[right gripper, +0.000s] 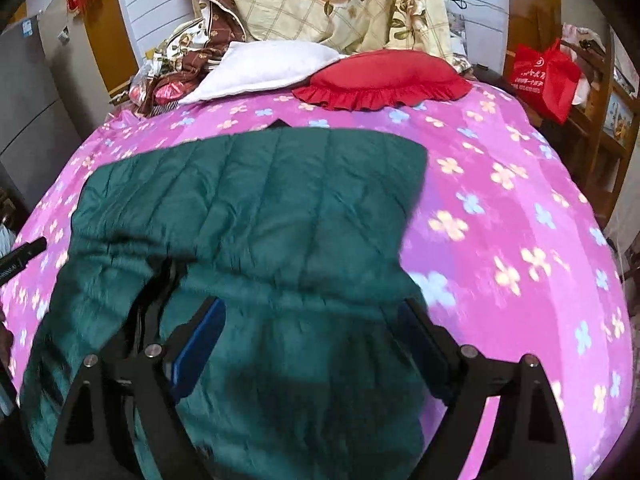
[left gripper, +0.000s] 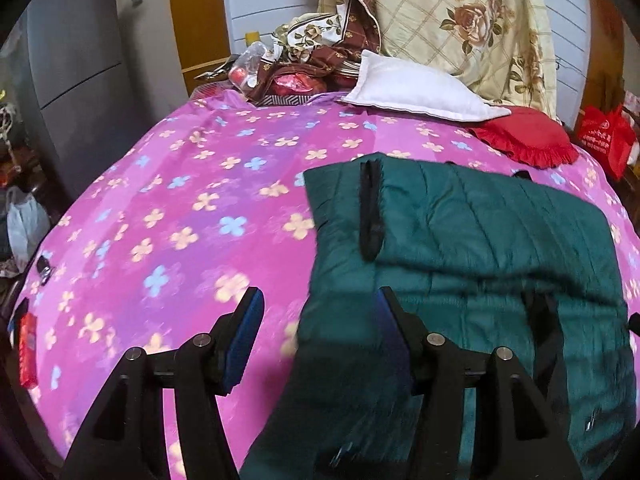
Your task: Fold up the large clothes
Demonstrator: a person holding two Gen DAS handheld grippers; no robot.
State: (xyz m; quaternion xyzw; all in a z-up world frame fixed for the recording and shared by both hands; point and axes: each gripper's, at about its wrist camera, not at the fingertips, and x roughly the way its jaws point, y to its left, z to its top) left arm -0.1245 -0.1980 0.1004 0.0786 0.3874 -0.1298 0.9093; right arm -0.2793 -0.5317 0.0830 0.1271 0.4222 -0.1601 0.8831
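A dark green quilted jacket [right gripper: 256, 216] lies on the pink flowered bed [left gripper: 168, 208], toward its near edge. Both the left hand-held gripper [left gripper: 320, 344] and the right hand-held gripper [right gripper: 316, 344] hover spread, holding nothing. A white pillow [left gripper: 420, 88] and a red frilled cushion [right gripper: 384, 80] sit at the far edge.

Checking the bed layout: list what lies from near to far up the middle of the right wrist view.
Right gripper → green quilted jacket → pink flowered bedspread → red frilled cushion → cream rose-print quilt.
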